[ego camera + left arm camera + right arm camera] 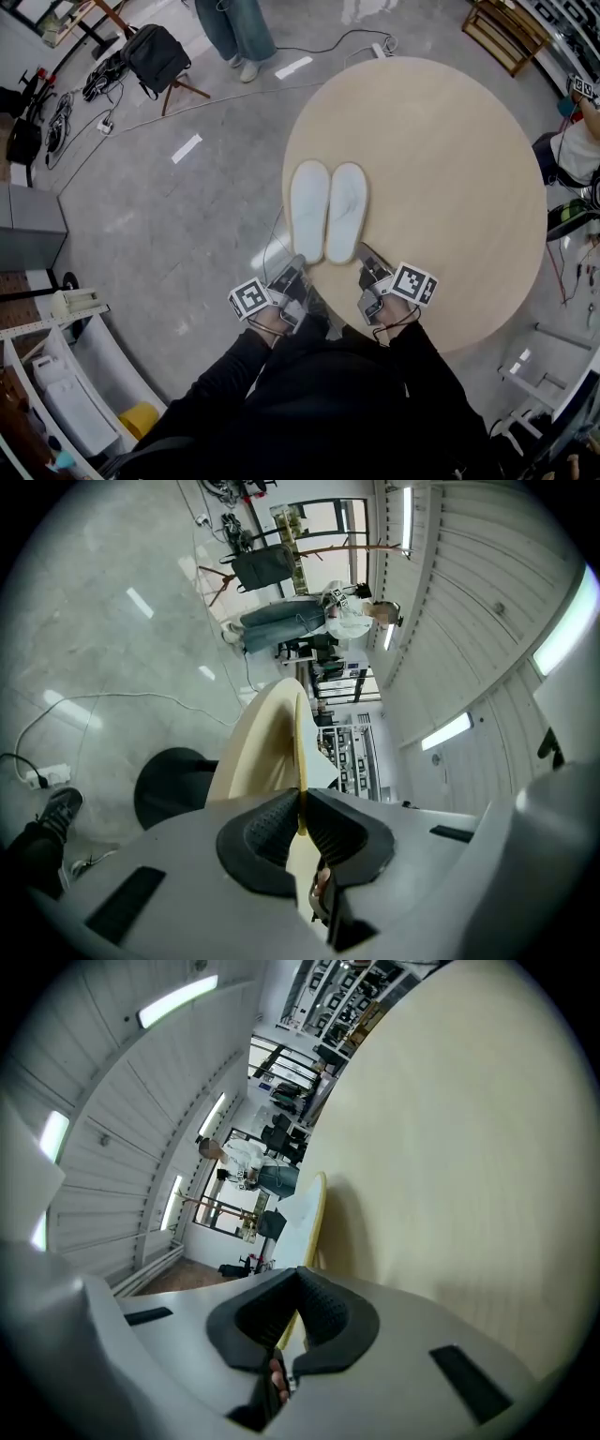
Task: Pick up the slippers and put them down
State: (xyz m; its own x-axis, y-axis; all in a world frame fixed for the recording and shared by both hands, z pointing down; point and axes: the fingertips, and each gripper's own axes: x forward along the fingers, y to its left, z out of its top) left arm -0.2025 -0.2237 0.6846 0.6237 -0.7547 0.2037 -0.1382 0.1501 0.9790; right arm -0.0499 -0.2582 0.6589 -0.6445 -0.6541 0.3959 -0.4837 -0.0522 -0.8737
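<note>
Your left tool point(298, 264) pinches the left flat white slipper point(308, 211) by its heel, and your right tool point(367, 266) pinches the right flat white slipper point(346, 211); lift both level.

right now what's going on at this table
A person holds a gripper in each hand at the near edge of a round table. The left gripper is shut on the heel edge of the left slipper, the right gripper on the right slipper. The two lie side by side; whether they are off the table yet is unclear.
</note>
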